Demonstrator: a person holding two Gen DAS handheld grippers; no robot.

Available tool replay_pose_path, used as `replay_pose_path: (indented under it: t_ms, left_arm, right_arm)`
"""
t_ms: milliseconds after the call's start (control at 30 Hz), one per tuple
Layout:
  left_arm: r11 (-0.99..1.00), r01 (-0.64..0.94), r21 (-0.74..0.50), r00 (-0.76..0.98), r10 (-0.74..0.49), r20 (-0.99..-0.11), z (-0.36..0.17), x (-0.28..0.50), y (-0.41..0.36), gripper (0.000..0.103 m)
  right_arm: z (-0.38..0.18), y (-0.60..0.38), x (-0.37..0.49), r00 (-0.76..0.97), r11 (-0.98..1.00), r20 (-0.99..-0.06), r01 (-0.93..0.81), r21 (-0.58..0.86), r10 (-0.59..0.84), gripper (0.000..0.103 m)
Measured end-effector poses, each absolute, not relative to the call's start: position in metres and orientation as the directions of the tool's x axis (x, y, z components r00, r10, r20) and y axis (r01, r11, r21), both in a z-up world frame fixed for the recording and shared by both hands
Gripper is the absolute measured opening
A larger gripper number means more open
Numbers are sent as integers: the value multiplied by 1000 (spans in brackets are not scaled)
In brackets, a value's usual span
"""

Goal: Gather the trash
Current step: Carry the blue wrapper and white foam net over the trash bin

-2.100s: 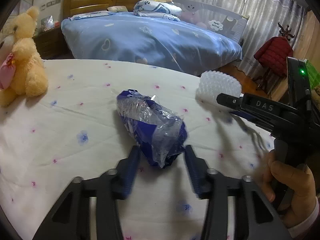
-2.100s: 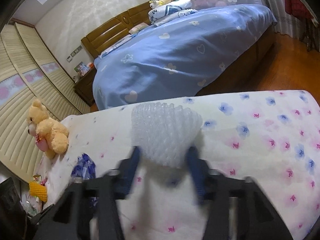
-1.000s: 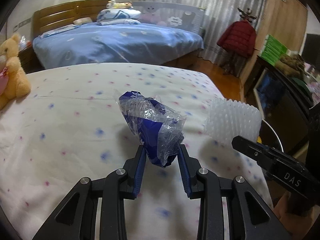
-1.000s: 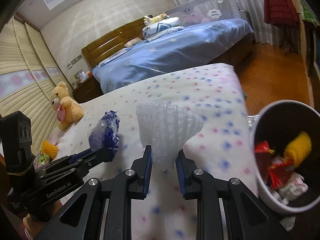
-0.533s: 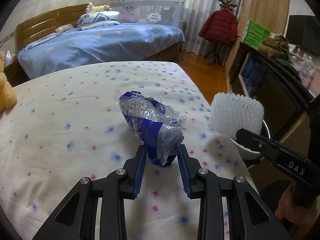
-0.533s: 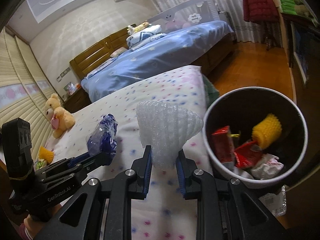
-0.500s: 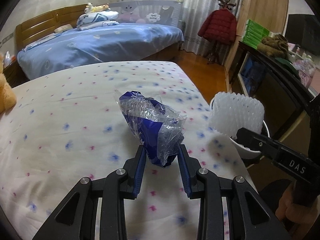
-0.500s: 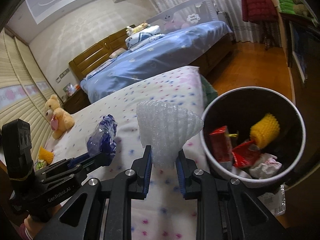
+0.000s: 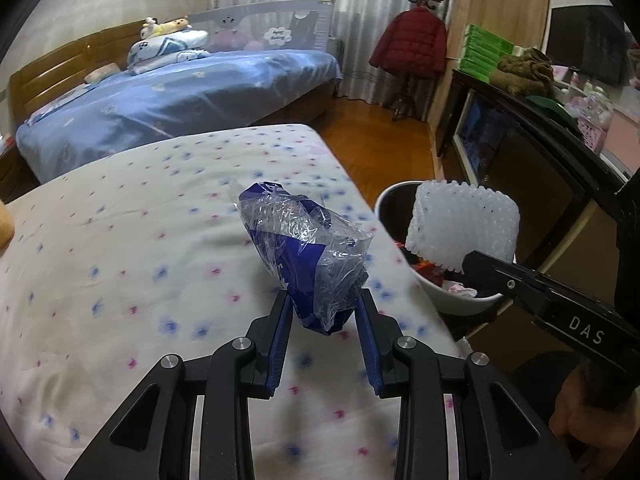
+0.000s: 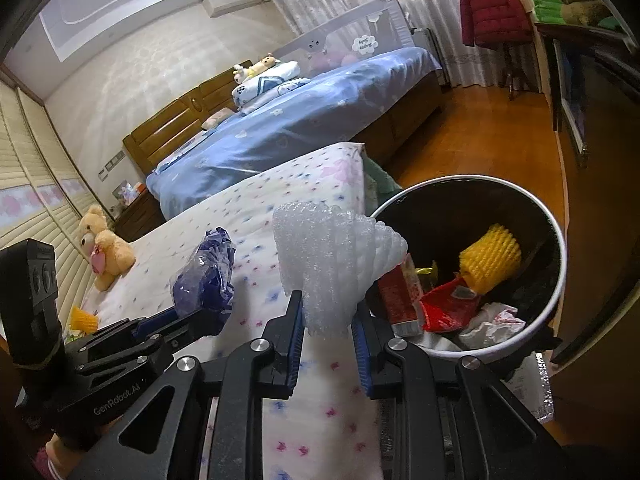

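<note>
Risk of a miss at the bin rim. Left gripper pinched on the lower end of a crumpled blue-and-clear plastic wrapper, most of the wrapper standing loose above the pads, over the flowered mattress near its right edge. Right gripper pinched on the narrow bottom of a white foam fruit net, held beside the near rim of the trash bin and not yet clearly over the opening. Bin already holding a yellow foam net, red wrappers and crumpled paper, standing off the mattress's right edge.

Likely failures: release too early, with the light foam net dropping on the rim, bouncing and landing on the floor or back on the mattress; springy foam slipping from a shallow pinch; thin film clinging to a pad on release, or drifting wide of the opening; two grippers crowding one opening and knocking together, or nudging the bin.
</note>
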State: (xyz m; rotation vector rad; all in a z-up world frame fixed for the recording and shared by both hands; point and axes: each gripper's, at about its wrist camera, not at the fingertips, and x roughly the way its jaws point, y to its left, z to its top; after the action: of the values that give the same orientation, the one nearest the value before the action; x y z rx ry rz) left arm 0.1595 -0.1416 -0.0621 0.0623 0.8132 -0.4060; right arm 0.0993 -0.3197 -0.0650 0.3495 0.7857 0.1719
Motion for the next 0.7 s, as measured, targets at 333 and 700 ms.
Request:
replay_pose_path:
  t_ms: [333, 700]
  left_arm:
    - [909, 407, -91, 605, -343, -718, -61, 162, -160, 31]
    - [893, 441, -88, 592, -363, -719, -61, 165, -178, 31]
  right_arm:
    - [-62, -340, 93, 708, 933, -663, 16, 359, 242, 23]
    - [-60, -359, 91, 715, 934, -669, 61, 352, 205, 23]
